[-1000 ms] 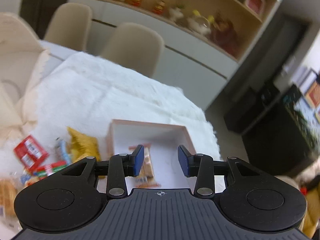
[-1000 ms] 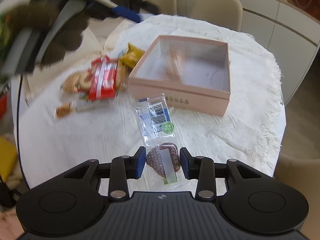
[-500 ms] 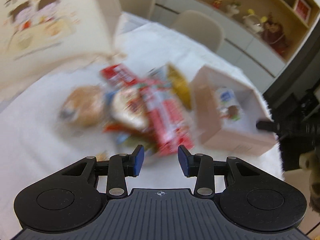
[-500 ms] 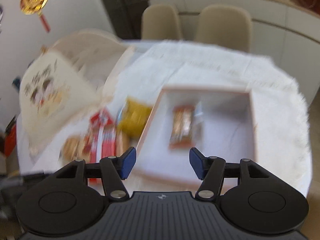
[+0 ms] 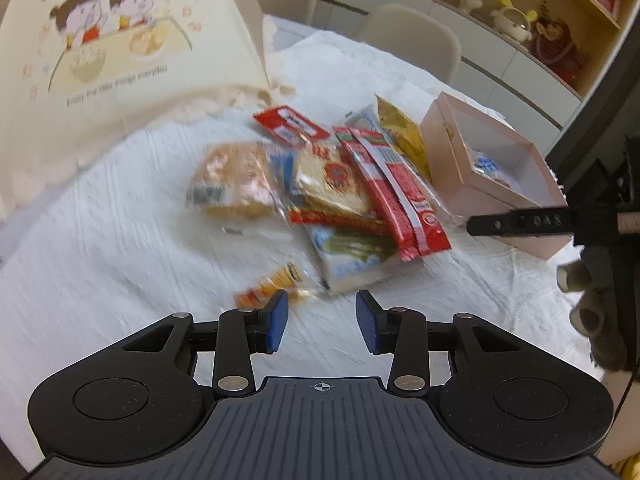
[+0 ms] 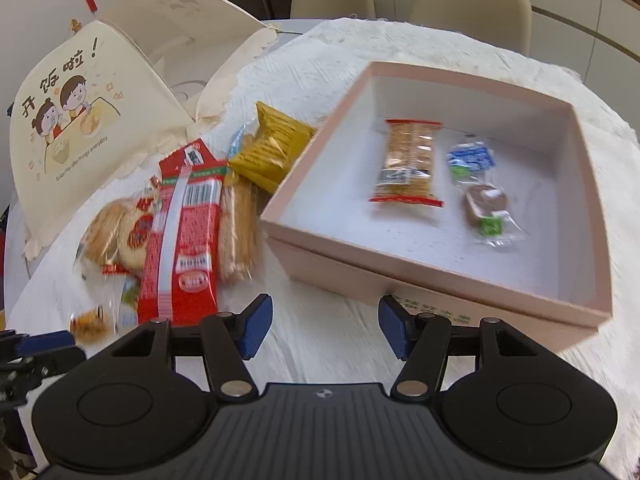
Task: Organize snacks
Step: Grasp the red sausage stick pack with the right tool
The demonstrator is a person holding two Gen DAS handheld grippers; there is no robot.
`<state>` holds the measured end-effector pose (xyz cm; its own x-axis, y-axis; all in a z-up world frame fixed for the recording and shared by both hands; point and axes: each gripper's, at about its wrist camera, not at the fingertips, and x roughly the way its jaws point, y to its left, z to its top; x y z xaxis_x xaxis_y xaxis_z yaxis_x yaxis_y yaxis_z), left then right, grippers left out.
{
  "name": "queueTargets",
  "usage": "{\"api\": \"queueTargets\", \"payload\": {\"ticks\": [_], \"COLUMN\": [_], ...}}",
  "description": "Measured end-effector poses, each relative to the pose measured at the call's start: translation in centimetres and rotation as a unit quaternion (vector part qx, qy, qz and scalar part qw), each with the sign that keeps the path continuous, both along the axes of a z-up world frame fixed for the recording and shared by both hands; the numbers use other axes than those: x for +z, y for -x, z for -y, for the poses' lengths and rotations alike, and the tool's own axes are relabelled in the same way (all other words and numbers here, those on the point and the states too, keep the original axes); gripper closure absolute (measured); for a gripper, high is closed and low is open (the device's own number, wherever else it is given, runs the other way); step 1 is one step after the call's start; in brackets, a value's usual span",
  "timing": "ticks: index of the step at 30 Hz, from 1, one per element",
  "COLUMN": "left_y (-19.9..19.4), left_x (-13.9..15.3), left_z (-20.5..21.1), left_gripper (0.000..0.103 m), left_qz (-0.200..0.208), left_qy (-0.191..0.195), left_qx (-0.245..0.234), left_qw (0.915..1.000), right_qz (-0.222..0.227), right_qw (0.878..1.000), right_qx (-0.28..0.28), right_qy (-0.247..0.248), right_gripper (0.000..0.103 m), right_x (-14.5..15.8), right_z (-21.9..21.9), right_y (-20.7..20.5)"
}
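Clear packet (image 6: 486, 210) now in the box (image 6: 436, 280) — right tongs (image 6: 326, 326) emptied.

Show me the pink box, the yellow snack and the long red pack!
pink box (image 6: 420, 286), right wrist view, front wall.
yellow snack (image 6: 274, 148), right wrist view, wrapper's middle.
long red pack (image 6: 182, 236), right wrist view, its middle.

Before my left tongs (image 5: 320, 316) lay bare white cloth (image 5: 120, 272), free to pass, until the heap of snack packets (image 5: 352, 184), which blocked the way ahead. A small orange packet (image 5: 268, 288) lay just beside my left pad. The printed cover (image 5: 120, 40) closed the far left side. My right tongs (image 6: 324, 322) stood over bare cloth, with the pink box (image 6: 400, 280) wall directly ahead; inside the box, the near right corner was free.
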<state>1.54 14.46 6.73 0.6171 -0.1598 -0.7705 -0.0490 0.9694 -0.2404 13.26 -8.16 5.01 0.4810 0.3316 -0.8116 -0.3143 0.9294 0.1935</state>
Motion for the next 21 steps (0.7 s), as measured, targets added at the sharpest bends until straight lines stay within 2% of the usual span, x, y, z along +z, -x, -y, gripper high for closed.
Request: {"api": "queueTargets", "payload": {"ticks": [3,6,8,12,13,15,16,18,21], "left_y": [-0.7,-1.3,-1.6,-1.5,-1.4,-1.3,-1.3,-1.7,-2.4], "left_x": [-0.1,-0.7,-1.3,-2.4,-2.7,-3.0,-3.0,-3.0,-3.0], "left_z": [-1.8,-3.6,-3.9,-2.9,-2.4,-1.5,-1.1,-0.7,-0.5], "left_gripper": [0.061,0.061,0.061,0.061,0.061,0.059,0.059,0.059,0.06], "left_qz": [0.003,-0.003,-0.015,-0.04,-0.047,-0.046,-0.043,-0.041,-0.039], "left_qy": [0.004,0.025,0.032,0.034,0.032,0.019,0.007,0.004,0.013], "left_qx": [0.03,0.062,0.06,0.029,0.016,-0.002,-0.011,-0.021,-0.031], "left_qw": [0.9995,0.9977,0.9975,0.9982,0.9982,0.9988,0.999,0.9989,0.9987], "right_qz": [-0.005,-0.002,0.006,0.016,0.022,0.045,0.053,0.047,0.012], "right_qw": [1.0,0.999,0.998,0.998,0.997,0.994,0.992,0.992,0.995], "right_qx": [0.01,0.031,0.045,0.065,0.068,0.084,0.092,0.099,0.087], "right_qy": [-0.015,-0.045,-0.049,-0.004,0.015,0.06,0.066,0.069,0.054], "right_gripper": [0.043,0.035,0.027,0.025,0.027,0.041,0.05,0.053,0.054], "right_x": [0.2,1.1,1.3,0.5,0.4,0.6,0.9,1.4,1.5], "right_z": [-1.9,-3.7,-5.7,-9.6,-10.2,-11.1,-11.0,-10.0,-7.5], "right_y": [-0.5,-0.3,-0.2,-0.6,-0.5,0.6,1.3,2.7,4.7]}}
